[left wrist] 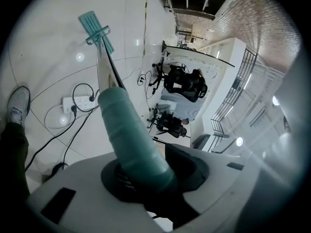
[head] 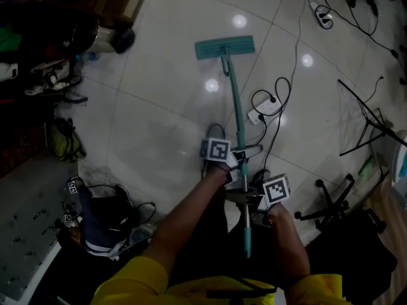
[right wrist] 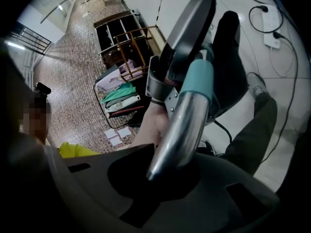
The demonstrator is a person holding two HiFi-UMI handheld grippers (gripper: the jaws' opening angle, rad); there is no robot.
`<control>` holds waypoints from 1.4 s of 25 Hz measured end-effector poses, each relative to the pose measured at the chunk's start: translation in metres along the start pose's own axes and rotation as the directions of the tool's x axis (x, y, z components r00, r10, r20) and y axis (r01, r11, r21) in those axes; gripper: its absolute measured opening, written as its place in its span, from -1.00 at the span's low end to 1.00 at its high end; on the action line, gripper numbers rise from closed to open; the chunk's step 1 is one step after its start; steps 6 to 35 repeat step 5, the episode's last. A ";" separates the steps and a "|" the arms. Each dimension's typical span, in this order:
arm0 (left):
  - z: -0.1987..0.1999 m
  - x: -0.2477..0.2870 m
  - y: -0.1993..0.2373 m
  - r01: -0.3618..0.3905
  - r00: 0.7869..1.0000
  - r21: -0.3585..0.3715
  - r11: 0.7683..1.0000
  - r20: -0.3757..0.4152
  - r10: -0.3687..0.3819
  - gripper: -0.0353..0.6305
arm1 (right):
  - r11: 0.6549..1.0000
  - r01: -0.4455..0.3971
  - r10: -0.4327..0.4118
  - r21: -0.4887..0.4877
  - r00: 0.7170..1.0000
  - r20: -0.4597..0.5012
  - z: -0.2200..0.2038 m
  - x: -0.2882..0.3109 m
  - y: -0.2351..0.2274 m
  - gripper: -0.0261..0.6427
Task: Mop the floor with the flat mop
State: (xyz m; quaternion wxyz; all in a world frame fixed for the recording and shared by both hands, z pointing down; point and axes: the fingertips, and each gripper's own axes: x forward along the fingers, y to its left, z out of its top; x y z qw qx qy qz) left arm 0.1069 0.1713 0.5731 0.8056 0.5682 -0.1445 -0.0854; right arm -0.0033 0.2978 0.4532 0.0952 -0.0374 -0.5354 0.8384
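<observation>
The flat mop lies out ahead of me on the pale tiles, its teal head [head: 224, 46] flat on the floor and its pole [head: 236, 110] running back toward my body. My left gripper [head: 236, 161] is shut on the pole, higher up the picture. In the left gripper view the teal sleeve of the pole [left wrist: 133, 140] sits between the jaws, with the mop head [left wrist: 95, 25] far off. My right gripper [head: 249, 202] is shut on the pole nearer its top end. In the right gripper view the bare metal tube [right wrist: 182, 125] passes between the jaws, and the left gripper [right wrist: 194, 42] shows beyond.
A white power strip [head: 264, 110] with black cables lies right of the pole; another strip [head: 323, 19] is at the far right. A chair base [head: 337, 202] and a thin black stand [head: 369, 122] are on the right. Bags and clutter [head: 63, 138] line the left. My shoe [head: 216, 132] is by the pole.
</observation>
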 end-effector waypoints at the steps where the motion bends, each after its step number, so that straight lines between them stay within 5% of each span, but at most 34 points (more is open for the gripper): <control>1: 0.000 0.000 0.001 -0.003 1.000 0.003 1.000 0.002 0.003 -0.48 | 1.000 -0.009 0.009 0.001 1.000 0.003 0.000 -0.001 0.001 -0.83; 35: -0.005 0.004 0.002 -0.014 1.000 -0.017 1.000 0.002 0.014 -0.48 | 1.000 -0.026 0.026 0.003 1.000 0.008 -0.003 -0.005 0.002 -0.83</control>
